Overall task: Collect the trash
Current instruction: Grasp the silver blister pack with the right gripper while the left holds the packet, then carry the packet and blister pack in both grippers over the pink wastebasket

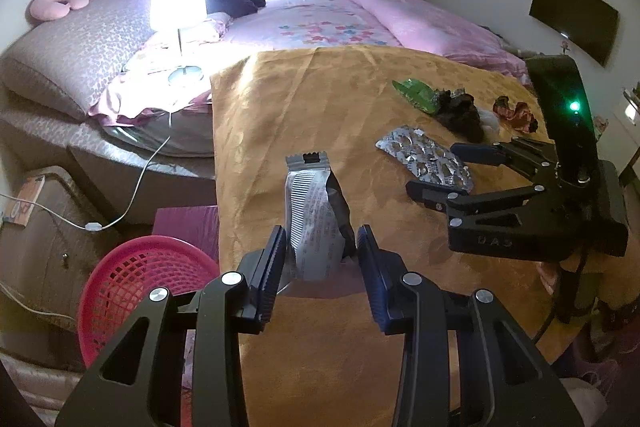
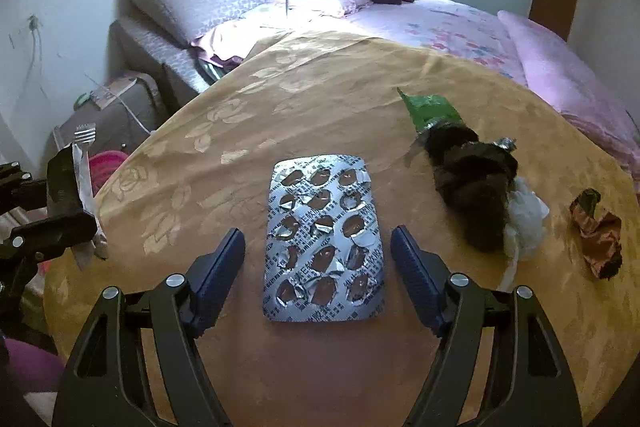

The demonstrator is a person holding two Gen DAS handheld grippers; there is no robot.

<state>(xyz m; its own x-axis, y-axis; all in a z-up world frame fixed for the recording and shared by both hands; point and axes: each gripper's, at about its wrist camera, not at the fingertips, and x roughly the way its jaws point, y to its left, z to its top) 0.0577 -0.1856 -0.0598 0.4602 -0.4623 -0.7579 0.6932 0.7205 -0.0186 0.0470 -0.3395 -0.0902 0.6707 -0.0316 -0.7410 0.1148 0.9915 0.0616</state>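
Left gripper clamped on silver wrapper; right gripper unclenched, straddling the blister pack.

Wrapper stands upright between the left pads, above the near-left edge of the yellow tablecloth; pink basket sits lower left, off the table. Blister pack lies flat, pads clear of both edges. Green wrapper, dark crumpled wrapper, white tissue and brown wrapper lie far right.

Free: we see bare bench beyond and left of blister pack | Obstacles: dark wrapper clump and crumpled brown wrapper to its right | Floor: pink basket beside bench edge.
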